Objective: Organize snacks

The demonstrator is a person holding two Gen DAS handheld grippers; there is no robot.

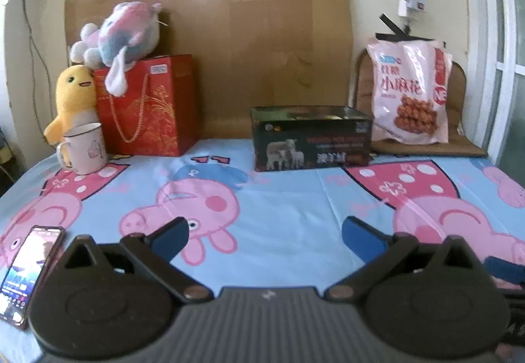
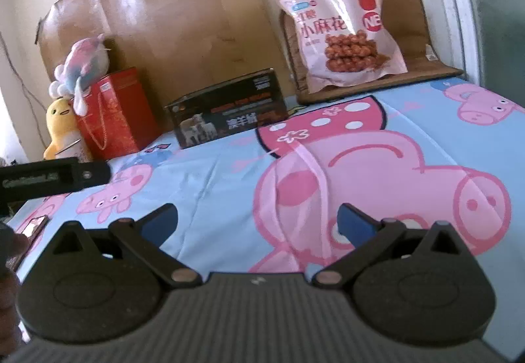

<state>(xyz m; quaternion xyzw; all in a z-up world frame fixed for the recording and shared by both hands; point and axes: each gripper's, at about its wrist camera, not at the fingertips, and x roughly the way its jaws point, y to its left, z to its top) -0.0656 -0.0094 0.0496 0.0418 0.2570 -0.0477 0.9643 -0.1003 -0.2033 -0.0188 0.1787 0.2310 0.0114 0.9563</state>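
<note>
A pink snack bag (image 1: 410,90) with fried twists printed on it leans upright on a brown cushion (image 1: 459,140) at the back right; it also shows in the right wrist view (image 2: 341,28). A dark box (image 1: 311,140) with sheep pictures lies on the table left of the bag, also in the right wrist view (image 2: 229,112). My left gripper (image 1: 265,231) is open and empty over the tablecloth, well short of the box. My right gripper (image 2: 257,220) is open and empty over the cloth, well short of the bag.
A red gift bag (image 1: 147,107) with plush toys (image 1: 124,31) stands at the back left, a yellow plush (image 1: 70,97) and a white mug (image 1: 85,148) beside it. A phone (image 1: 29,268) lies at the near left. Cardboard (image 1: 229,18) covers the wall behind. The Peppa Pig tablecloth (image 1: 288,199) covers the table.
</note>
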